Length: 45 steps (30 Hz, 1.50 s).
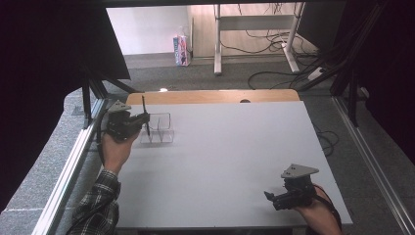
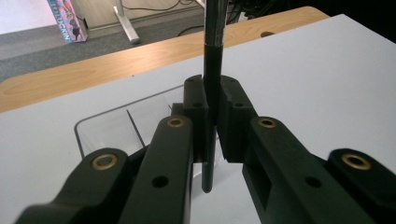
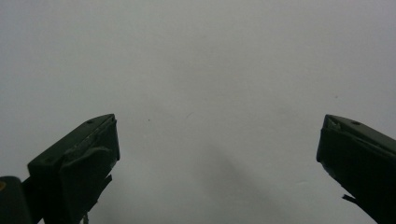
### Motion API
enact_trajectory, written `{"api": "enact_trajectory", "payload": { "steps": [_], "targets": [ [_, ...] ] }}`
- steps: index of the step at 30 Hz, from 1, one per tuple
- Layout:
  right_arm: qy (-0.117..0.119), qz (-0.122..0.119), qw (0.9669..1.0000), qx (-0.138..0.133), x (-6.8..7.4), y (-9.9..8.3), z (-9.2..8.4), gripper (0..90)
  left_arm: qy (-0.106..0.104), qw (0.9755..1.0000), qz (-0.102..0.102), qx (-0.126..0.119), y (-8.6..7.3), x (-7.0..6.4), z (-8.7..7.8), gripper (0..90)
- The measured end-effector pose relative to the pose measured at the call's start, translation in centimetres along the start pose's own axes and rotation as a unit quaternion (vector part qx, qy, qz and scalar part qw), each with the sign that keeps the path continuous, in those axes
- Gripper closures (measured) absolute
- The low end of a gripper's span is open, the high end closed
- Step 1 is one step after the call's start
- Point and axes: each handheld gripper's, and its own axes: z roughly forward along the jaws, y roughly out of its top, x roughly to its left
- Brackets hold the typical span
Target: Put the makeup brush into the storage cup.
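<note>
Pen (image 2: 212,88) stands upright, clamped in the left hand-held gripper (image 2: 213,122) above the clear organizer (image 1: 157,128). Lowering it straight should clear the dividers. The right hand-held gripper (image 3: 217,154) rests with jaws apart over the desk (image 1: 235,161).

Slim black pen (image 2: 212,93) upright above clear tray (image 2: 107,128).

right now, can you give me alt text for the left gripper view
The left hand-held gripper is shut on an upright black pen, just above a clear tray on a white table. Beyond the table's wooden edge lies grey carpet.
</note>
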Motion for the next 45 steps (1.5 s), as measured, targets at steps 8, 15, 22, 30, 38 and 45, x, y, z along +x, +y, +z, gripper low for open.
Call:
{"api": "enact_trajectory", "payload": {
  "steps": [8, 15, 22, 30, 38, 45],
  "targets": [
    [0.001, -0.004, 1.0, 0.003, 0.1, 0.0, 0.1, 0.0, 0.012, 0.9999, -0.006, -0.005, 0.7, 0.7, 0.5, 83.5],
    [0.001, -0.008, 0.9999, 0.006, 0.2, 0.0, 0.2, 0.0, 0.021, 0.9996, -0.01, -0.013, 1.5, 1.1, 1.1, 83.5],
    [0.003, -0.009, 0.9999, 0.009, 0.2, 0.0, 0.3, 0.0, 0.031, 0.9994, -0.01, -0.013, 1.7, 1.3, 2.2, 83.5],
    [0.005, -0.013, 0.9998, 0.013, 0.3, 0.0, 0.4, 0.0, 0.041, 0.999, -0.013, -0.013, 1.6, 1.5, 3.0, 83.4],
    [0.008, -0.018, 0.9997, 0.017, 0.4, 0.0, 0.5, 0.0, 0.043, 0.9988, -0.021, -0.011, 0.8, 1.7, 3.8, 83.4],
    [0.01, -0.024, 0.9994, 0.022, 0.5, -0.1, 0.6, 0.0, 0.041, 0.9988, -0.025, -0.002, -0.4, 1.8, 4.6, 83.4]
  ]
}}
